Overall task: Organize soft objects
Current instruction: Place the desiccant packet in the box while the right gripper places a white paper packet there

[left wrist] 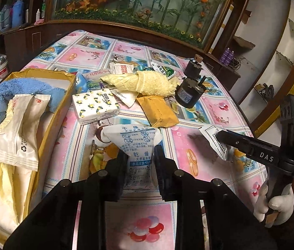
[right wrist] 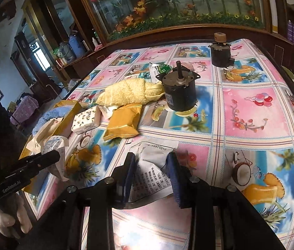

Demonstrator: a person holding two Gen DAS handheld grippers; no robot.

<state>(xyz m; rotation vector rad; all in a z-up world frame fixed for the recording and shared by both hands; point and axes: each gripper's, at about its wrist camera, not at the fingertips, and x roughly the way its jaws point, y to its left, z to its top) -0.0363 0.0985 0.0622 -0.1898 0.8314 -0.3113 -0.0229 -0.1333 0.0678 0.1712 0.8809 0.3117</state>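
The left claw (left wrist: 139, 162) pinches a white desiccant sachet (left wrist: 138, 145) between its two fingers at lower centre of the left view, lifted just above the table (left wrist: 188, 141). The right claw (right wrist: 152, 173) is closed on a second white sachet (right wrist: 153, 166) with black print, low at centre of the right view; each view shows the other claw at its edge with its sachet. At left stands an open cardboard box (left wrist: 61, 104) holding a blue towel (left wrist: 21, 87), a white packet (left wrist: 15, 135) and yellow cloth; only the left view shows its inside. Beside it lie one tissue pack (left wrist: 95, 108), one gold packet (left wrist: 157, 110) and one rolled yellow towel (left wrist: 144, 81). Two dark motors (right wrist: 179, 91) stand upright at upper right. The right view alone shows a doorway at far left.
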